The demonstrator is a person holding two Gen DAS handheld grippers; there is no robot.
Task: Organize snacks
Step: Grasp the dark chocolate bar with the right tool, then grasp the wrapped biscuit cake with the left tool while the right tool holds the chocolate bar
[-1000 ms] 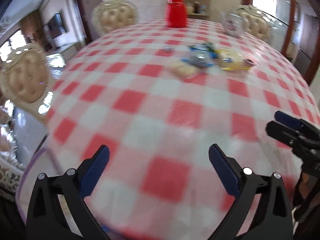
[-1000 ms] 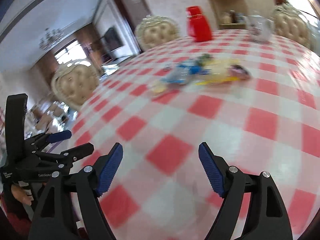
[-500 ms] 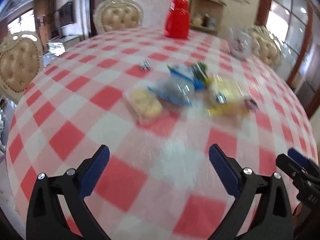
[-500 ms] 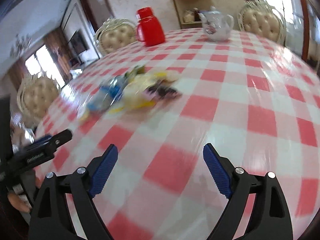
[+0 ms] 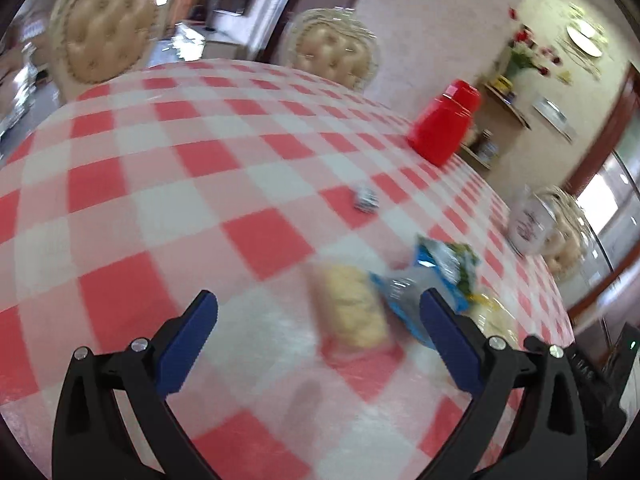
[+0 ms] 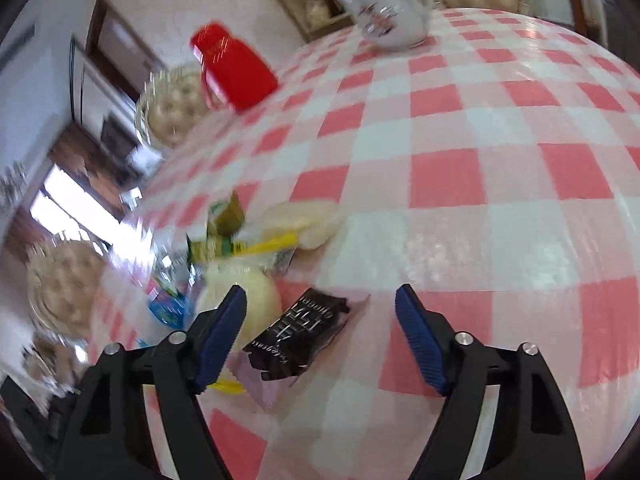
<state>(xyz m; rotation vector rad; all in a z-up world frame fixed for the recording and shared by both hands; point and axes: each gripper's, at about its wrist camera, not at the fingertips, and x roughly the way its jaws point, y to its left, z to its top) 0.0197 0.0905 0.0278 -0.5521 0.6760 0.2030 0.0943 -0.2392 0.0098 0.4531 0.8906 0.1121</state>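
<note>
1. Your left gripper (image 5: 318, 322) hangs over the red-and-white checked tablecloth (image 5: 160, 208) with its blue-padded jaws spread wide and nothing between the pads.
2. Just ahead of it, slightly right of centre, lies a clear packet of pale yellow biscuits (image 5: 352, 306); a blue-and-white snack bag (image 5: 424, 280) lies touching it on the right, partly behind your right-hand finger.
3. A small wrapped sweet (image 5: 366, 200) sits alone farther out on the cloth, well apart from the pile.
4. A red flask (image 5: 446, 122) stands near the far edge, with a white teapot (image 5: 528, 228) off to the right.
5. Your right gripper (image 6: 320, 326) has just been closing a little, yet its jaws stand well apart and press on nothing.
6. A black wrapped bar with white lettering (image 6: 298, 334) lies flat on the cloth between those jaws, nearer the left finger and touching neither pad.
7. Left of the bar, a pale round bun in clear wrap (image 6: 248, 292) sits partly behind the left finger; a yellow-and-green packet (image 6: 236, 244) lies beyond it.
8. The snacks lie bunched together in one loose heap; the view is blurred, so finer labels cannot be read.
</note>
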